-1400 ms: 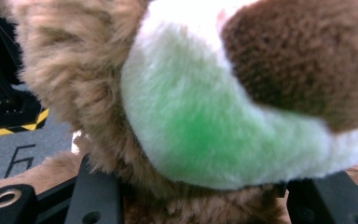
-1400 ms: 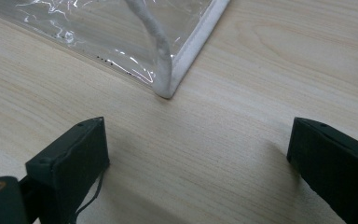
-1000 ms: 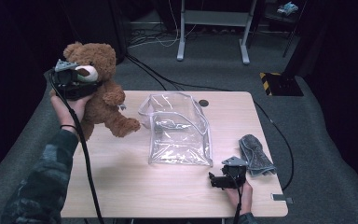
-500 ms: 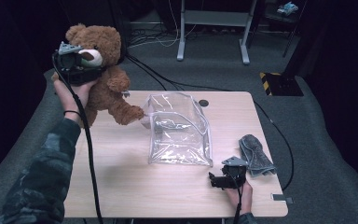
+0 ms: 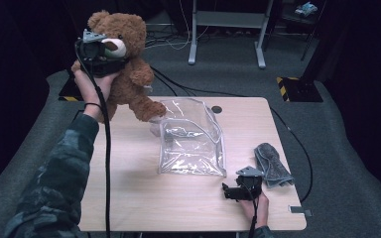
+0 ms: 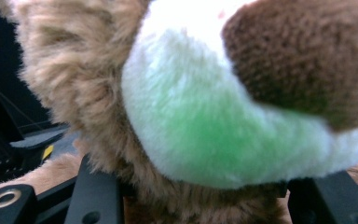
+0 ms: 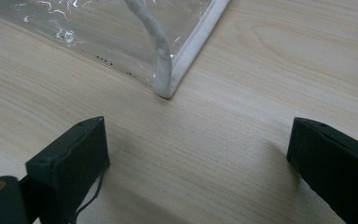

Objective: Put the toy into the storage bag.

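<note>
A brown teddy bear (image 5: 129, 74) hangs in the air over the table's far left corner, with my left gripper (image 5: 99, 49) shut on it near the head. Its lower paw hovers by the open mouth of a clear plastic bag (image 5: 191, 144) lying mid-table. Up close, the bear's white muzzle and brown nose (image 6: 205, 140) crowd the left gripper view, and the left gripper (image 6: 209, 205) has fur pressed between its jaws. My right gripper (image 5: 230, 192) rests open near the front right edge. In its own view the right gripper (image 7: 205, 154) faces the bag's white-trimmed corner (image 7: 168, 70), a short way off.
A grey cloth (image 5: 273, 166) lies on the wooden table (image 5: 129, 198) just right of the right gripper. A small dark round hole (image 5: 217, 109) sits behind the bag. Cables and a metal stand (image 5: 228, 20) are on the floor beyond the table.
The left gripper has lifted the bear higher and slightly to the right, toward the bag. The right gripper and the bag have stayed in place.
</note>
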A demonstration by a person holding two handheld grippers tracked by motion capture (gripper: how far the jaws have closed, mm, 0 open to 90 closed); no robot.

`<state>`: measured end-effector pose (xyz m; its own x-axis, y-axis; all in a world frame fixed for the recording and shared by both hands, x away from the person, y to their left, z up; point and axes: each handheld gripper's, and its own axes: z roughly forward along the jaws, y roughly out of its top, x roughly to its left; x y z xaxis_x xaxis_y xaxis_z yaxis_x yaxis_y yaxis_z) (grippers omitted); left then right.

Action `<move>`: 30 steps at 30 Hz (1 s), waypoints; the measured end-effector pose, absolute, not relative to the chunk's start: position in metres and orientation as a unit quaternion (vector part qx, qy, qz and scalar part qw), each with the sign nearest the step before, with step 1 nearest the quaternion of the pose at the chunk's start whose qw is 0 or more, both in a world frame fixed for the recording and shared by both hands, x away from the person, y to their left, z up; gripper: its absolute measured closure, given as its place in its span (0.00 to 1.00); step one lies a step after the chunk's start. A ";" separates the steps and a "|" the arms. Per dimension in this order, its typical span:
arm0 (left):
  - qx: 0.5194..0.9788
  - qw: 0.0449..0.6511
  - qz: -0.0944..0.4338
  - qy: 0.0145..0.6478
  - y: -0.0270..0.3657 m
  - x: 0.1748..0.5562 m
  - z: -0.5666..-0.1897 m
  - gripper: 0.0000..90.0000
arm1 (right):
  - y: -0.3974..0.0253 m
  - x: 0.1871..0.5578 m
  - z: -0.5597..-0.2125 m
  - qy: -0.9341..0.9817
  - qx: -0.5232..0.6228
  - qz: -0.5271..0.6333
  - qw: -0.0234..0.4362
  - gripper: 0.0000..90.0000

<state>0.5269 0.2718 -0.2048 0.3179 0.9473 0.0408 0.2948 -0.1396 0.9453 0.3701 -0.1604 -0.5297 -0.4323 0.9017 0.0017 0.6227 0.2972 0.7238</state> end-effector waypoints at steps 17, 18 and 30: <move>0.688 0.467 0.336 0.443 0.213 0.560 -0.219 0.52 | -0.160 0.370 -0.530 0.776 0.492 0.336 0.207 0.05; 0.689 0.470 0.335 0.438 0.207 0.562 -0.219 0.52 | -0.160 0.370 -0.530 0.776 0.492 0.336 0.207 0.05; 0.694 0.491 0.316 0.421 0.170 0.575 -0.229 0.52 | -0.160 0.370 -0.530 0.776 0.492 0.335 0.209 0.06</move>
